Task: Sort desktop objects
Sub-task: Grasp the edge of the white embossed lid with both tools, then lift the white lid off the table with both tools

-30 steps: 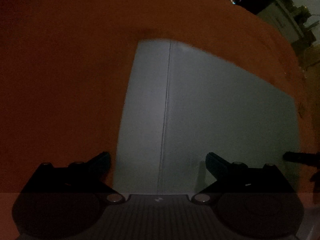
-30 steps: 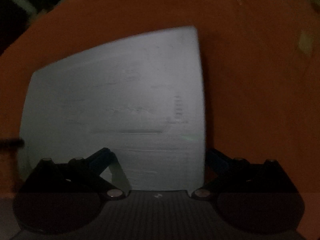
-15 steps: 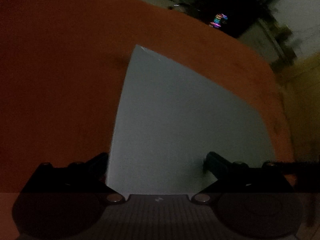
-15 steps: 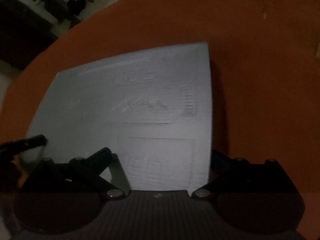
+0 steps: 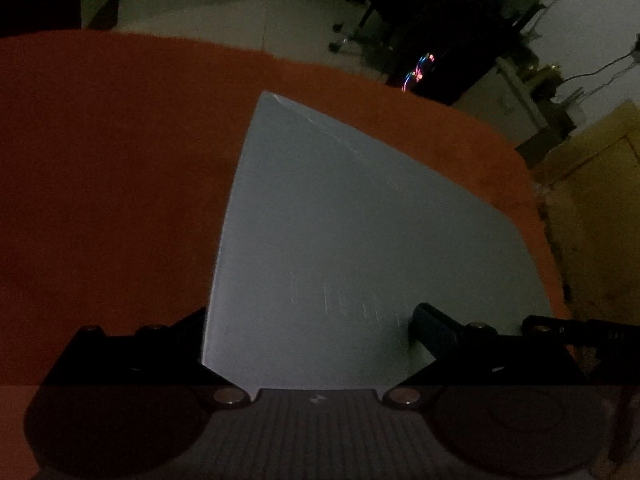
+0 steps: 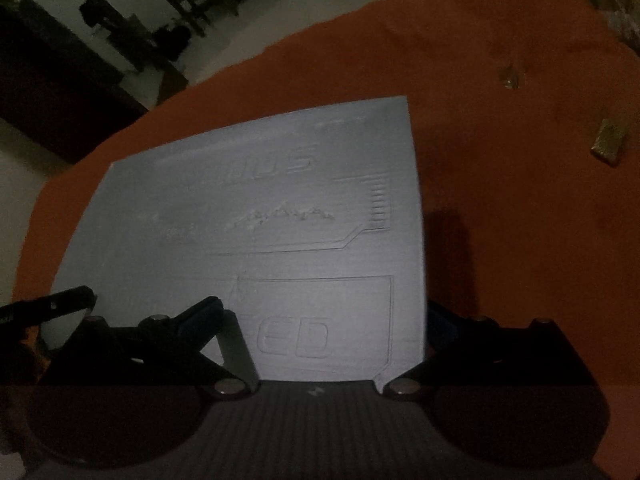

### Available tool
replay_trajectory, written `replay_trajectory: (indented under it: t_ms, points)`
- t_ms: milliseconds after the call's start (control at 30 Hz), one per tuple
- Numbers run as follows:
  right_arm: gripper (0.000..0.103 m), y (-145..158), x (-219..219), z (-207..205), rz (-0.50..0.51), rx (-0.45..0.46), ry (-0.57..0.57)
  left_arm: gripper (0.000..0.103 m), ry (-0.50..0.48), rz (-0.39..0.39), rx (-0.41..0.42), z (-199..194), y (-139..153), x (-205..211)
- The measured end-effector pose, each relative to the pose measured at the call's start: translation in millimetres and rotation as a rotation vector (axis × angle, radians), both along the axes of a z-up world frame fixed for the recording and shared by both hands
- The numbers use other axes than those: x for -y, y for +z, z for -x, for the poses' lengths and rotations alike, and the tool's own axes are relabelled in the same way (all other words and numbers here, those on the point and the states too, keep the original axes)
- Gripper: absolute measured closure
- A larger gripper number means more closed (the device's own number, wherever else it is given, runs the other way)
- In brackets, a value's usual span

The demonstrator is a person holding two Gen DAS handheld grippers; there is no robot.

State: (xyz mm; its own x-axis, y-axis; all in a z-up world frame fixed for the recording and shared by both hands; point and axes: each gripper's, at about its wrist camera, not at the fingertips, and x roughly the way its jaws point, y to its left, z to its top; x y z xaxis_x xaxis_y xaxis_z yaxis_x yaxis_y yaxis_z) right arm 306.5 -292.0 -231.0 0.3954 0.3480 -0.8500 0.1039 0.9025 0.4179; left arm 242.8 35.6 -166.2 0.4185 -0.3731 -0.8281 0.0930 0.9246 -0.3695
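A large, flat, pale grey-blue board [image 5: 352, 240] with faint embossed lettering and line-work on its face is held between the two grippers above the rust-orange tabletop [image 5: 100, 200]. One second ago it filled both views and lay low against the orange surface; now its far edge has tipped up and more of the dim room shows beyond the table, so the board appears to have been lifted clear and tilted.

The left gripper [image 5: 312, 332] straddles the board's near left corner: one finger is hidden behind the board's left edge, the other lies against its face. The jaws stand wide apart, and whether they truly clamp the board I cannot tell. The right gripper [image 6: 324, 328] takes the opposite side in the same way, its left finger on the embossed face and its right finger just past the right edge; again the jaws are spread and the grip is uncertain.

Far right on the tabletop lie a small olive-yellow rectangular block [image 6: 610, 140] and, farther off, a small pale crumpled scrap [image 6: 510, 76], well apart from the board.

With the board now raised, the carrying step seems under way; the other items look unsorted as yet.
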Motion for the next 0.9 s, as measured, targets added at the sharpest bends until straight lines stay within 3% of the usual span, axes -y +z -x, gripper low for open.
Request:
replay_trajectory:
  t_ms: [167,333,467,667,833,900]
  points:
    - [0.0,47,-11,46,-0.015,0.04,0.042,0.0,0.003,-0.007,0.044,51,42,-19]
    - [0.0,74,-29,108,0.001,0.05,0.087,0.0,-0.012,-0.015,0.065,90,46,-12]
    - [0.0,74,-38,154,0.004,0.039,0.059,0.0,-0.003,-0.021,0.047,114,33,5]
    - [0.0,73,-58,213,0.042,0.129,-0.002,0.0,-0.024,-0.011,0.05,158,24,17]
    - [0.0,48,-65,263,0.03,0.152,-0.107,0.0,-0.129,-0.086,0.087,194,18,22]
    - [0.001,37,-78,270,0.06,0.165,-0.084,0.0,-0.162,-0.163,0.094,199,7,24]
